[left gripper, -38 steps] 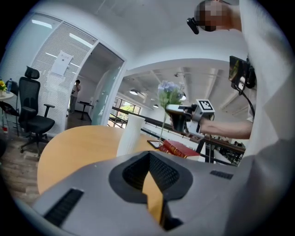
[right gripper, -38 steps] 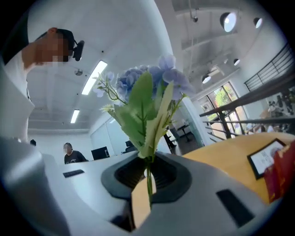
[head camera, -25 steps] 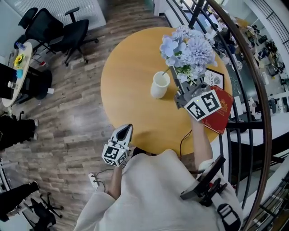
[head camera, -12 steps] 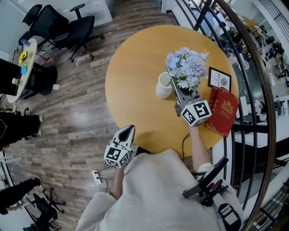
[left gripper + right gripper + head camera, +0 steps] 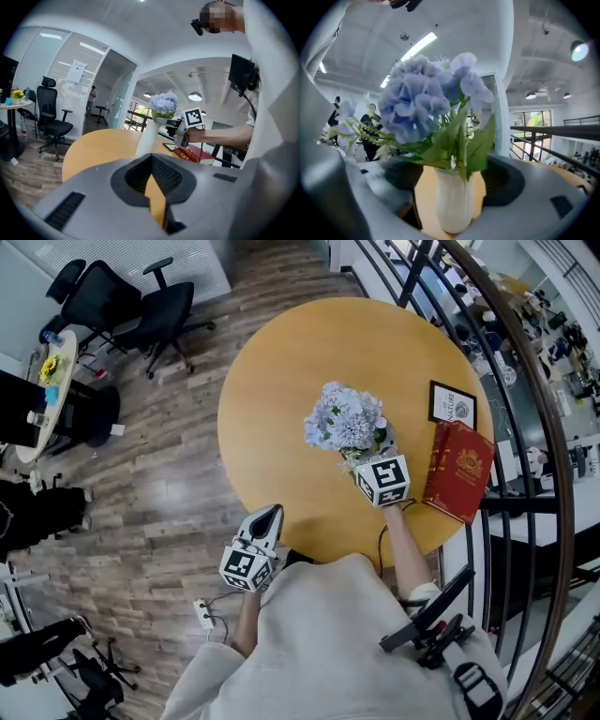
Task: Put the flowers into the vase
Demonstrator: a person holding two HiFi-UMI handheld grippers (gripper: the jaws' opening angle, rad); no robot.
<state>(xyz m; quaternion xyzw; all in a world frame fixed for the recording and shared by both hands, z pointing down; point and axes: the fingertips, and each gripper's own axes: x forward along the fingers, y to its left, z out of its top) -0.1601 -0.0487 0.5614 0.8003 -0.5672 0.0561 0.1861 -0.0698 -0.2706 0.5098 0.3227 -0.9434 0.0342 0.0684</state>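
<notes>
Right hand-held gripper point(image 5: 373, 454): jaws wide, just spread; white vase point(image 5: 452, 201) between them, not pressed. Blue hydrangea flowers point(image 5: 426, 103) upright in vase on tabletop point(image 5: 281, 362), dead ahead. Left hand-held gripper point(image 5: 266, 517): jaws together, empty, farther off.

You lowered the blue flowers point(image 5: 344, 420) into the white vase point(image 5: 452, 201); your right hand-held gripper point(image 5: 364, 458) has just opened its jaws.

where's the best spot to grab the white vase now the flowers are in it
Grip the vase around its ribbed body, below the rim, coming in level from the side. It stands upright on the table, and the flowers and leaves spread wide over its mouth, so a reach from above would probably crush them.
</notes>
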